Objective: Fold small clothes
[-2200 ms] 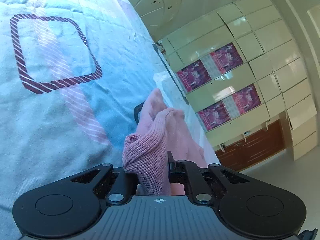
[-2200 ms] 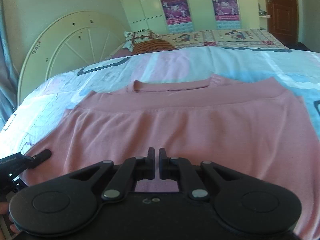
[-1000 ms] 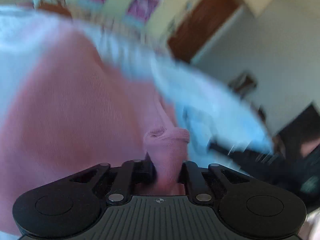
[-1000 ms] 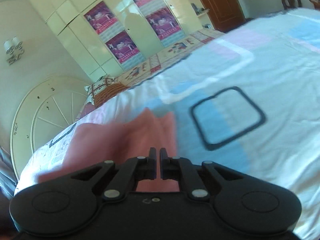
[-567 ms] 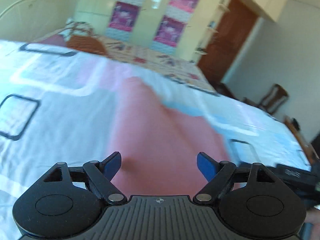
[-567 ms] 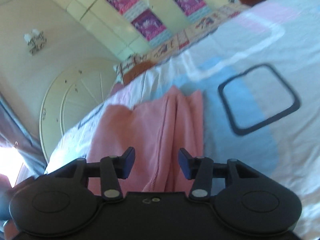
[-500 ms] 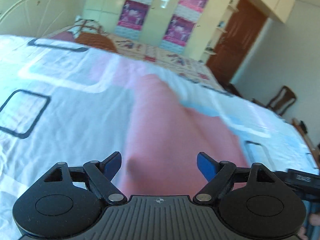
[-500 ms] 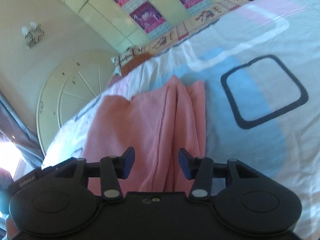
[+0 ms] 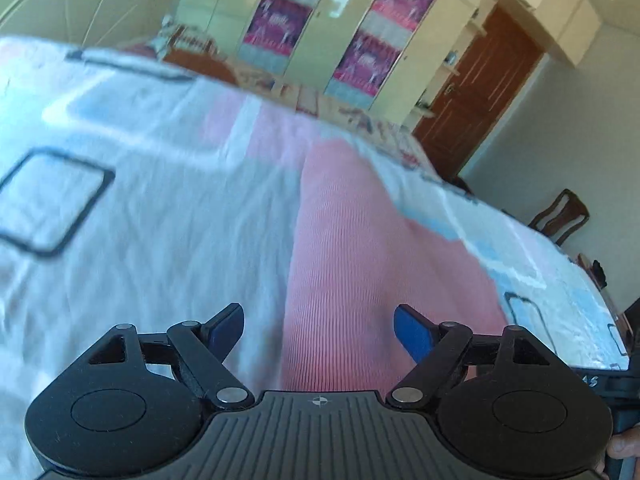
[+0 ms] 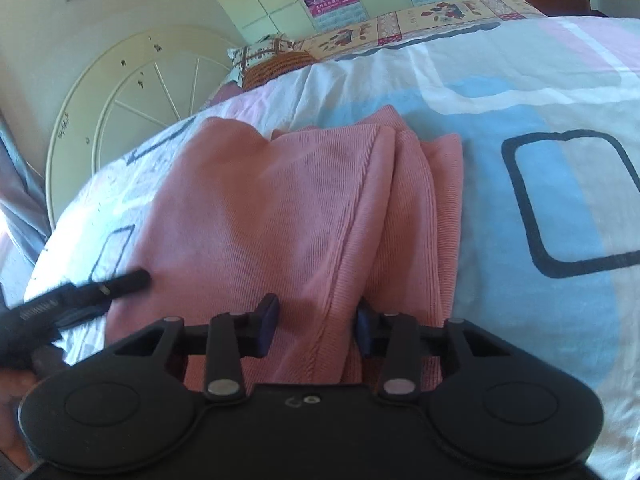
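Note:
A pink knit garment (image 10: 280, 216) lies folded lengthwise on the bed, with layered edges along its right side. My right gripper (image 10: 316, 322) hovers low over its near end. Its jaws are closing with a raised fold of the cloth between them, and the pads do not press on it. In the left wrist view the garment (image 9: 360, 260) runs away from me as a long pink strip. My left gripper (image 9: 320, 328) stands wide open above its near left edge, holding nothing. The left gripper's finger (image 10: 120, 282) shows at the garment's left side.
The bed sheet (image 9: 160, 220) is white with blue and pink blocks and dark square outlines (image 10: 568, 200). A round cream headboard (image 10: 132, 92) and pillows (image 10: 272, 60) lie at the far end. Wardrobes, a brown door (image 9: 476, 104) and a chair (image 9: 560, 216) stand beyond the bed.
Both grippers let go of the pink garment and opened; it now lies folded on the bed. The left gripper swung round over it, and the right jaws have narrowed since half a second ago.

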Motion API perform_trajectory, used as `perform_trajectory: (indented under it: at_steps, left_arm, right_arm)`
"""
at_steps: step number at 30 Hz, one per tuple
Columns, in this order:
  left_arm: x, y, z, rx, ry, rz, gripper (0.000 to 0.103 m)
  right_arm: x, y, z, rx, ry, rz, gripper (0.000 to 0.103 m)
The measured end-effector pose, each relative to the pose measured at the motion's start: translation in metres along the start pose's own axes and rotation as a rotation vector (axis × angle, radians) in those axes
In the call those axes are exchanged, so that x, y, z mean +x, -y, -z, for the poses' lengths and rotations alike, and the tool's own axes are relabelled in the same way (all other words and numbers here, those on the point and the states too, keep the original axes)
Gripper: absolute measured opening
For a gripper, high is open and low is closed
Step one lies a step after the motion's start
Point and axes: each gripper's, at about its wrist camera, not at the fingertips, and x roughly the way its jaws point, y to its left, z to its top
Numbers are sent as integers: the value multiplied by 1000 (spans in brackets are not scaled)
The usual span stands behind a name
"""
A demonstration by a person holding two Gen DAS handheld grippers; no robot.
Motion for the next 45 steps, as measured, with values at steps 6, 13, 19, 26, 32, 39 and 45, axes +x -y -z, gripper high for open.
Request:
perform_trajectory:
  at_steps: [6, 13, 19, 26, 32, 39, 45]
  left_arm:
    - [22, -1, -25, 32, -44, -5, 81]
    - [46, 19, -19, 76, -147, 11, 81]
    - [43, 17, -16, 69, -142, 15, 81]
    - [47, 15, -50, 94, -78, 44, 81]
    - [78, 14, -63, 71, -108, 67, 81]
    - [91, 16, -50, 131, -104, -56, 81]
    - [77, 26, -60, 189, -77, -47, 81]
  right_arm:
    - [-7, -21, -3, -127, 52, 85, 10]
    - [-44, -15, 5, -177, 129, 218, 10]
    - [-23, 5, 13, -89, 81, 211, 11]
    - [-35, 25, 5, 38, 159, 149, 49]
    - [-5, 57, -37, 167, 163, 95, 37]
    - [10, 48, -43, -18, 189, 225, 7]
    - [-3, 42, -46, -25, 213, 215, 20]
